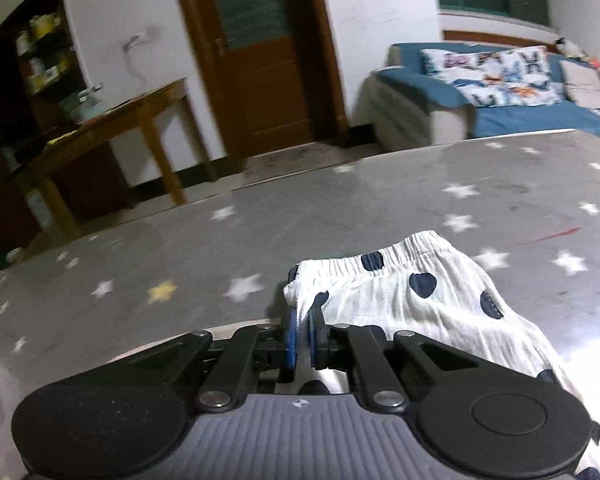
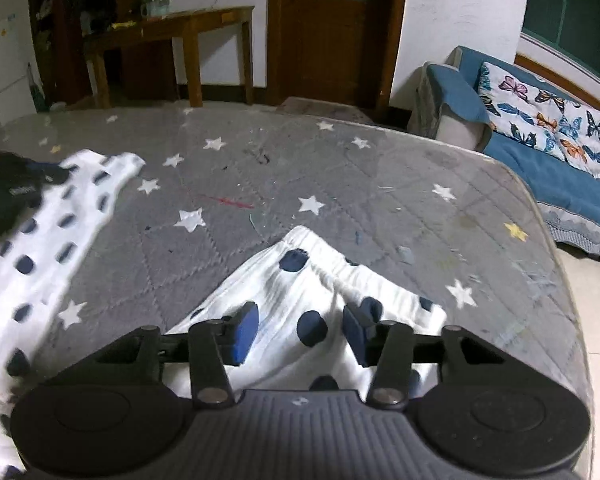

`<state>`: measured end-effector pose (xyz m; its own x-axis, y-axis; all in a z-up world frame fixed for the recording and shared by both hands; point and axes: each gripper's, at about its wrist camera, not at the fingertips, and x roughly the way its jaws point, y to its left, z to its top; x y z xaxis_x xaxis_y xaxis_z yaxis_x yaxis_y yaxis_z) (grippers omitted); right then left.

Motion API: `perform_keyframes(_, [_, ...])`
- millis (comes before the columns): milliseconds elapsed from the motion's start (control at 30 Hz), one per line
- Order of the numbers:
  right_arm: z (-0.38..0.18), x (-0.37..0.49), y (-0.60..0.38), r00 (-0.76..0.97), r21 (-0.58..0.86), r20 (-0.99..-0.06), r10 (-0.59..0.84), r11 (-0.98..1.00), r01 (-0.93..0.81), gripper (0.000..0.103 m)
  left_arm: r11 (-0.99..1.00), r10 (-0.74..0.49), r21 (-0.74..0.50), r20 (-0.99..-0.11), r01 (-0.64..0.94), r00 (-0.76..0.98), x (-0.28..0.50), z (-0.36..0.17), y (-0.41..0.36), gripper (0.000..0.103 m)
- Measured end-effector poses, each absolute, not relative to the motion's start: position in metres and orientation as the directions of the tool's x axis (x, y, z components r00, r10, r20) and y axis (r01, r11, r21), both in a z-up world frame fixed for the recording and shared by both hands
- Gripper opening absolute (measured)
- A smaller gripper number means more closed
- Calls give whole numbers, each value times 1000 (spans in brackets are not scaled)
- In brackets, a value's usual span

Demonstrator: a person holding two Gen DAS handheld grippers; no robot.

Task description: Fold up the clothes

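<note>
Two grippers low over mattress (image 2: 340, 168), left gripper (image 1: 302, 340) pinching shorts (image 1: 400, 292), right gripper (image 2: 300, 332) spread.

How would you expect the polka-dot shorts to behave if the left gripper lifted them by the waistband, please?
The polka-dot shorts look thin and wrinkled, so they would probably hang limp rather than hold shape. Pinched at one waistband corner by the left gripper, they would likely swing and bunch. The elastic band may stretch slightly. They seem light, so the mattress should offer little drag.

white navy-dotted shorts (image 2: 300, 292), elastic waistband up
</note>
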<state>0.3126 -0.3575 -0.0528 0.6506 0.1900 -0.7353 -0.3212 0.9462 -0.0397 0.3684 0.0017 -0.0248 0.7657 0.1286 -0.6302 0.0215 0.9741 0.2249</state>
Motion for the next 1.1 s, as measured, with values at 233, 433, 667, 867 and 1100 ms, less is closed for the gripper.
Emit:
perform_keyframes(233, [-57,343,-323,653,-9,-713,256,928,-373,55,954,260,283,-619,-98,741,361,-30,39,7])
perform_keyframes(433, [-50,337,-319,637,16,-713,293,915,-403,60,940,319,303,-623,-155,714,355,-27,62,12])
perform_keyframes(667, [-38,301,-337,621,25,-720,309,906,-422,59,960,267,239,-611,-149,745,329,-1,66,22])
perform_keyframes(867, [-33,274,-343,606,28,-724,329,893,-450,53,992,37,119,-603,45,797,279,30,23,24])
perform_keyframes(1100, [-46,258,-334,588,11,-743,320,884,-467,42,943,-259,-1,-630,333,732,244,34,-54,20])
